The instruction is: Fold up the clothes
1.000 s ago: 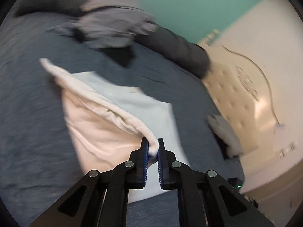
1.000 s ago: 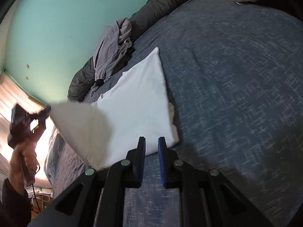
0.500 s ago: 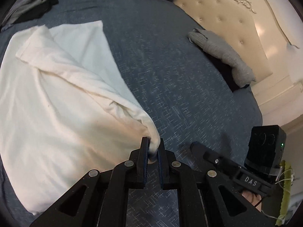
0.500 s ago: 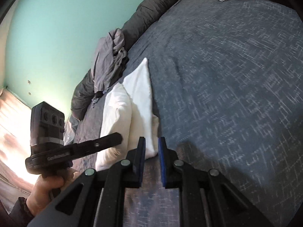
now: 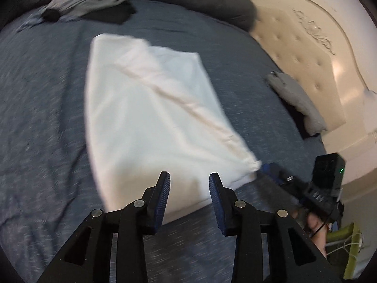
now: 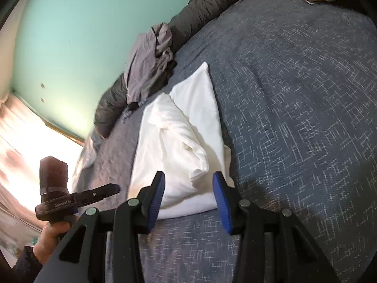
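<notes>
At the bottom of the left wrist view, the left hand-held gripper is standing with its jaws apart, having just been opening, and nothing is lying between its blue pads. Just beyond it, filling the middle of the frame, the white garment is lying folded on the bed, its near edge just past the fingertips. Low in the right wrist view, the right hand-held gripper is likewise gaping, also just opened, with the garment's bunched near corner showing in the gap but not pinched. The cloth is looking light, soft and limp, so it is likely going to sag and slide unless taken by a hem or corner, with both layers pinched together.
</notes>
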Demonstrator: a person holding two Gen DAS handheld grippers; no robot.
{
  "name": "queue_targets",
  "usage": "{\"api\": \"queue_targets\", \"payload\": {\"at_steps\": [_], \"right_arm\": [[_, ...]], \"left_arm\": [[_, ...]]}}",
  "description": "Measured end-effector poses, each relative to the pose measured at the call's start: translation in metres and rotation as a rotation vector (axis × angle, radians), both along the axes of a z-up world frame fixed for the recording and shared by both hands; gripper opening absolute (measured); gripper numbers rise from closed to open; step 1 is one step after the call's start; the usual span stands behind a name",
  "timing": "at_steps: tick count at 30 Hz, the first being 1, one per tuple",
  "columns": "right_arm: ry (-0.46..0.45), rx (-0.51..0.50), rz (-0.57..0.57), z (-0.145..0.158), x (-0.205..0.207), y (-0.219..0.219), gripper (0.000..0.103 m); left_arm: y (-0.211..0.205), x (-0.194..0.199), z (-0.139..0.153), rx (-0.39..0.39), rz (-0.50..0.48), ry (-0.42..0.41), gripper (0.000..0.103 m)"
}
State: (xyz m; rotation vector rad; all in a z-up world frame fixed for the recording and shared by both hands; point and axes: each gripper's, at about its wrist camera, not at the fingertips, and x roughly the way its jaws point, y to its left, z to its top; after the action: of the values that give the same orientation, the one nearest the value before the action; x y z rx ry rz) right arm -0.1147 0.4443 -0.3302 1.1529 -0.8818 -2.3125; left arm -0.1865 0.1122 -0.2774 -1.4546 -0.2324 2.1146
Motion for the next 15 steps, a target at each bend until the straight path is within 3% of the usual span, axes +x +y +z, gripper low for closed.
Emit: {"api": "queue_targets", "payload": {"at_steps": [7,8,9,11,15], "right_arm": [[-0.024,0.034,0.02,-0.01,-0.009,-0.012,0.043],[-0.027,0.039,0.024,-0.011,-0.01,-0.013,0.037],[-0.023,0.041,0.027,-0.012,-0.012,-0.014,0.023],[-0.028,0.033,0.021,-0.015,-0.014,-0.011,0.012],[-0.01,0.028,0.005,-0.008,-0.01,-0.006,0.006]], "left_arm": [[-0.04,0.006,-0.023,-0.003,0.058,-0.032,0.038],[-0.042,0.006,-0.027,0.003,0.06,-0.041,0.038],[-0.045,0.007,-0.03,0.008,0.062,-0.049,0.038],[-0.046,0.008,-0.035,0.012,0.059,-0.058,0.038],[-0.048,0.008,-0.042,0.026,0.063,-0.071,0.037]]}}
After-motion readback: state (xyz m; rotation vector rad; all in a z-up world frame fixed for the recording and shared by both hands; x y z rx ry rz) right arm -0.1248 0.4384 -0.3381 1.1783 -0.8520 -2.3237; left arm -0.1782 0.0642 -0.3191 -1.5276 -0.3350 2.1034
